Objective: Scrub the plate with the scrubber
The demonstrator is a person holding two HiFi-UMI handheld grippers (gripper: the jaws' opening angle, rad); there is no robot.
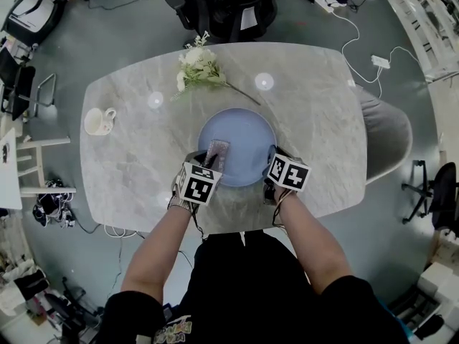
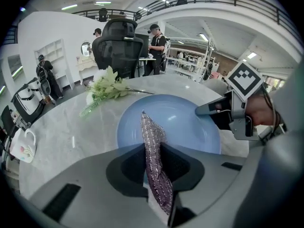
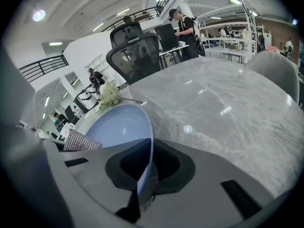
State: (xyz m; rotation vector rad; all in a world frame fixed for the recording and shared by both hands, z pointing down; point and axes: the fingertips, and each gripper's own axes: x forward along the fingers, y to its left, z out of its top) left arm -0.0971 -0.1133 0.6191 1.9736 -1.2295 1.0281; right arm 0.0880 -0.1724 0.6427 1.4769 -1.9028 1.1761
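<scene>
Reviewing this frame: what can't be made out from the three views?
- Whether the scrubber touches the plate: left gripper view, the body of the left tool covers the plate's near part.
- The plate's near rim: head view, the marker cubes cover it.
- The mug contents: head view, too small; left gripper view, seen from the side.

A round, pale blue plate [image 1: 244, 138], its near-right rim pinched by the right gripper [image 3: 145, 177], has a glittery purple mesh scrubber [image 2: 153, 141] standing edge-on over its left part, clamped in the left gripper [image 2: 156, 175].
</scene>
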